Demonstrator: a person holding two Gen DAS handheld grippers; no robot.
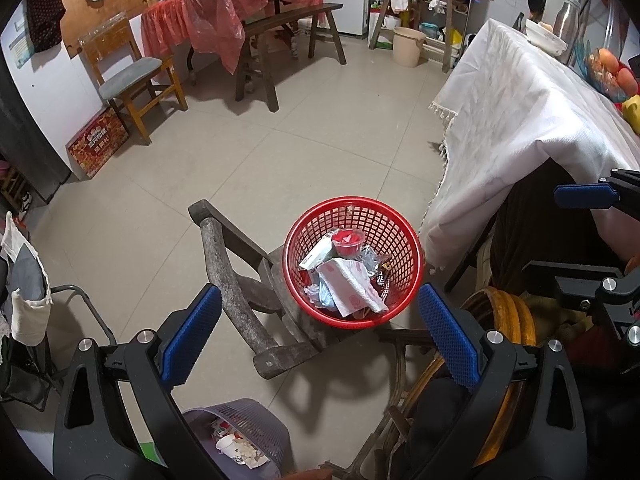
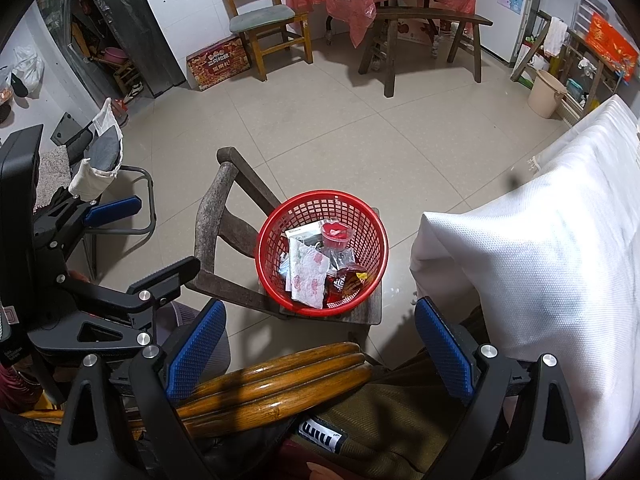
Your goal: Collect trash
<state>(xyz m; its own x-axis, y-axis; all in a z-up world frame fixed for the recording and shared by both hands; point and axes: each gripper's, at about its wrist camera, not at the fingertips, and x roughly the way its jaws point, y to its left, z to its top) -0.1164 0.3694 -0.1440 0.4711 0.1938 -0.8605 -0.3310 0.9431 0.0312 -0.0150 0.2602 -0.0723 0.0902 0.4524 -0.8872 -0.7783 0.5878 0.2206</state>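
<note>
The round red plastic lattice basket (image 1: 352, 260) sits on the seat of a weathered dark wooden chair (image 1: 236, 280), at about 12 o'clock from both claws and well apart from them. It already holds a fair heap of rubbish: a crumpled white paper napkin with red print (image 1: 352, 286), a small clear cup with a red lid (image 1: 347, 240), a flat white carton (image 1: 320, 254) and some dark snack wrappers (image 2: 344, 280).

The left claw (image 1: 320, 334) stands wide, nothing between its blue ribbed pads. The right claw (image 2: 320, 346) is likewise wide and carries nothing; in its own view it hangs over a glossy bamboo chair rail (image 2: 280, 384), not touching it as far as can be told.

At 6 o'clock in the left wrist view, low beside the left claw, a grey-purple plastic lattice bin (image 1: 244, 436) holds a white paper cup (image 1: 228, 446) and paper scraps.

At 3 o'clock, the desk under a white cloth (image 1: 520, 120) carries a bowl, a steel bottle and fruit at its far end; no loose rubbish shows on the visible part of it.

Judging by this, much of the collecting looks done: trash lies in both containers and the tiled floor (image 1: 320, 132) shows no obvious litter. What may remain is gathering the two loads into one, or checking surfaces out of view.
</note>
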